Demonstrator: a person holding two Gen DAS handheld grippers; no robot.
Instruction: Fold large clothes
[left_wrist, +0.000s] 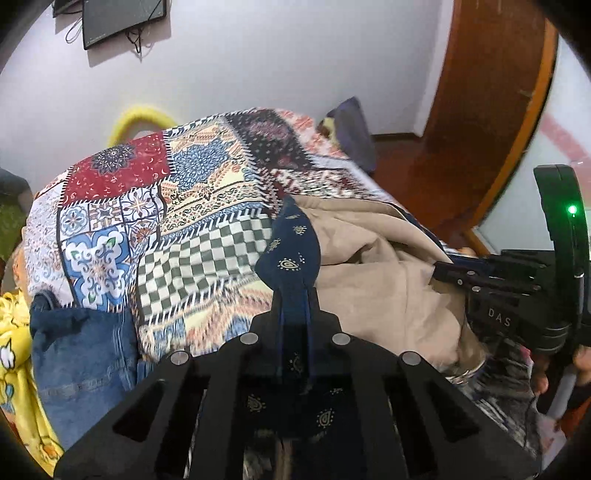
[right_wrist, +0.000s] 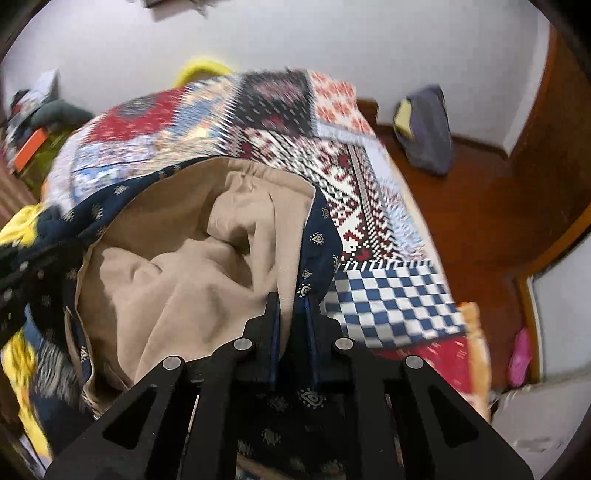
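Note:
A large navy garment (left_wrist: 291, 254) with small gold paisley marks and a beige lining (left_wrist: 373, 266) hangs over a bed with a patchwork cover (left_wrist: 177, 206). My left gripper (left_wrist: 294, 295) is shut on a navy edge of it. My right gripper (right_wrist: 293, 301) is shut on another edge of the same garment (right_wrist: 317, 254), with the beige lining (right_wrist: 192, 266) bunched to its left. The right gripper also shows in the left wrist view (left_wrist: 458, 275), pinching the cloth at the right.
Blue jeans (left_wrist: 81, 354) and a yellow printed cloth (left_wrist: 14, 343) lie at the bed's left. A grey bag (right_wrist: 428, 129) sits on the wooden floor (right_wrist: 480, 206) by the wall. A wooden door (left_wrist: 491, 103) stands at the right. A yellow hoop (left_wrist: 136, 118) is behind the bed.

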